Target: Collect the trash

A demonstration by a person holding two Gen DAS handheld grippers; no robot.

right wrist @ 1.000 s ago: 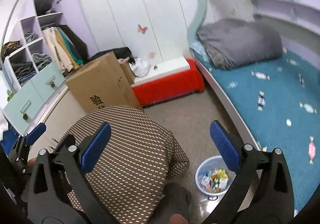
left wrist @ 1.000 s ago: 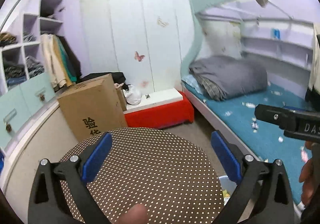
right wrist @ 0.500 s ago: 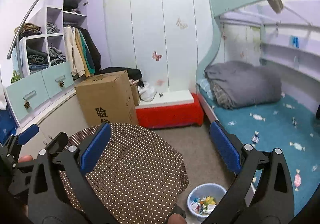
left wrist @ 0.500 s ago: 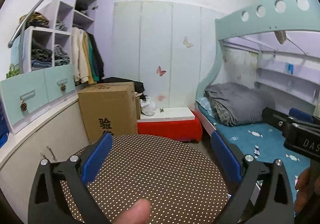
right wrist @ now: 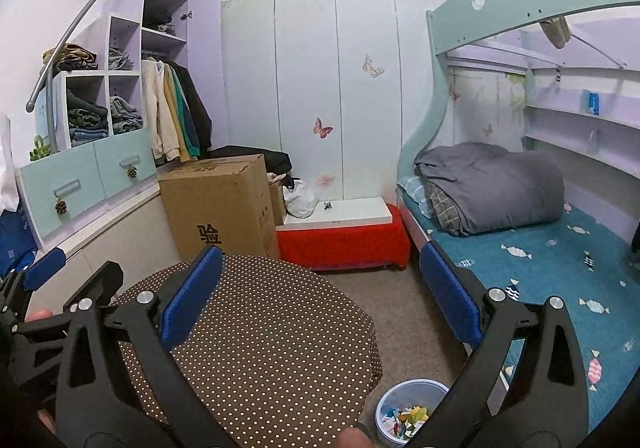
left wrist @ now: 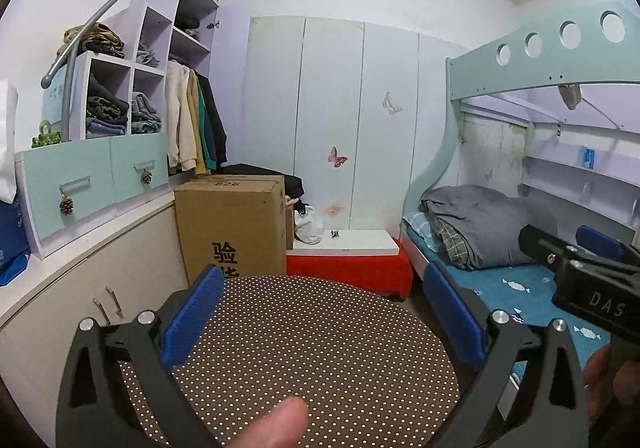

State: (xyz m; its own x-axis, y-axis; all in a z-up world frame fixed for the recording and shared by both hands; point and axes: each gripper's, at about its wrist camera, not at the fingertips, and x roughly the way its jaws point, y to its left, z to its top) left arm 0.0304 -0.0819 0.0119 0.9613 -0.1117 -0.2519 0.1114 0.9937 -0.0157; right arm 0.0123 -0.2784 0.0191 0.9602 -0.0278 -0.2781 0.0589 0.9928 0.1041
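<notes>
The left gripper (left wrist: 320,324) is spread wide with nothing between its blue pads, held over a round table (left wrist: 304,344) in a brown dotted cloth; a blurred fingertip (left wrist: 276,424) blocks the table's near edge. The right gripper (right wrist: 316,304) is likewise wide and empty. Below it, a small blue bin (right wrist: 408,412) of colourful scraps stands on the floor between the table and the bed (right wrist: 560,272), its lower part cut off by the frame edge and the gripper. What the scraps are is too small to tell. The cardboard box (right wrist: 220,204) shows a Chinese character "验", the rest hidden behind the table. The right gripper's body reads "DAS" in the left view, cut off.
</notes>
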